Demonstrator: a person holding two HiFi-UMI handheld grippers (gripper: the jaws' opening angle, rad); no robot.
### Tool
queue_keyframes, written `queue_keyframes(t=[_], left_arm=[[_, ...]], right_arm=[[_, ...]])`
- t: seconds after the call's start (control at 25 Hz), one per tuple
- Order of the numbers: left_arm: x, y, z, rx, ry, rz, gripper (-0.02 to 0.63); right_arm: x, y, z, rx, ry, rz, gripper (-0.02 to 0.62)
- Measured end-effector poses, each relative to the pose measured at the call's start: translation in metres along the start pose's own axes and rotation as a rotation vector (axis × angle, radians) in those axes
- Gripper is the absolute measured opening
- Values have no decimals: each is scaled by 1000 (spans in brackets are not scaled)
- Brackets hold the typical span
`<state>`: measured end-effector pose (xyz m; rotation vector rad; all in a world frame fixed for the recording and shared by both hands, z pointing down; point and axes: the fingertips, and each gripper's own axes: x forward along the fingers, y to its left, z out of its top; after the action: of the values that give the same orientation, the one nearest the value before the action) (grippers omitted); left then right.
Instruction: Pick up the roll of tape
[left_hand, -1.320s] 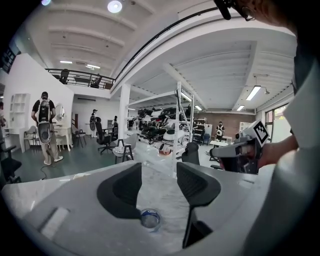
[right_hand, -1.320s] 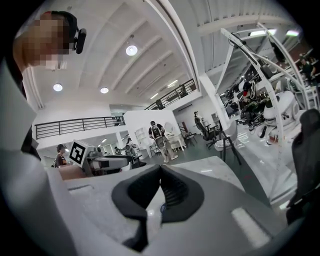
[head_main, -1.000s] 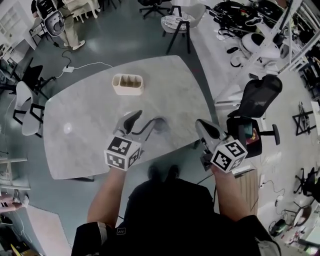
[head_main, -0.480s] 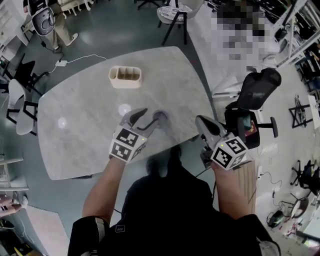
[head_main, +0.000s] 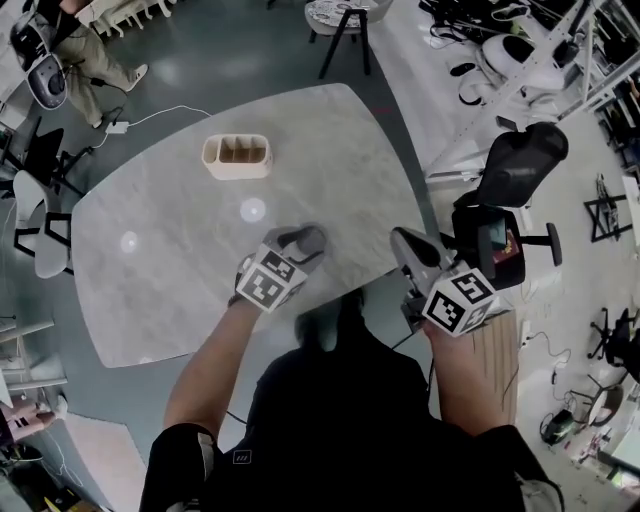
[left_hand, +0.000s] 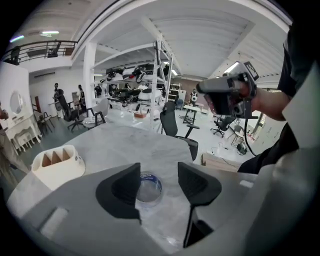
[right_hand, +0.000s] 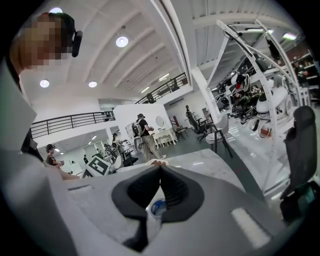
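The roll of tape (left_hand: 148, 186), clear with a blue-printed core, lies flat on the marble table (head_main: 170, 230) near its front edge. My left gripper (left_hand: 159, 187) is tilted down over it. Its jaws have just been opening, and the roll lies between them, close to the left finger (left_hand: 120, 192), with the pads not pressing on it. In the head view the left gripper (head_main: 300, 240) covers the roll. My right gripper (head_main: 408, 252) hangs off the table's right front corner. Its jaws (right_hand: 160, 168) meet at the tips, and the roll (right_hand: 158, 206) shows through the gap below them.
A white compartment organiser (head_main: 236, 156) stands on the far side of the table. A black office chair (head_main: 520, 165) is off the right edge, and another chair (head_main: 45, 215) stands at the left. A person (head_main: 85, 35) is at the far left.
My left gripper has dropped and tipped downward, coming around the tape roll that earlier lay just ahead of it. The right gripper has sunk slightly.
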<state>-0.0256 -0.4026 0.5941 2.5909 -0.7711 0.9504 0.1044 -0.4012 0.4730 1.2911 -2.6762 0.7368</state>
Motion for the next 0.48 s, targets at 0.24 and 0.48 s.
queue_keyframes(t=[0.24, 0.48], left_arm=[[41, -3, -25, 74, 152, -62, 250], [68, -8, -48, 180, 268, -96, 250]], right_arm=[[0, -23, -3, 23, 16, -6, 3], [-1, -41, -10, 41, 30, -15, 3]])
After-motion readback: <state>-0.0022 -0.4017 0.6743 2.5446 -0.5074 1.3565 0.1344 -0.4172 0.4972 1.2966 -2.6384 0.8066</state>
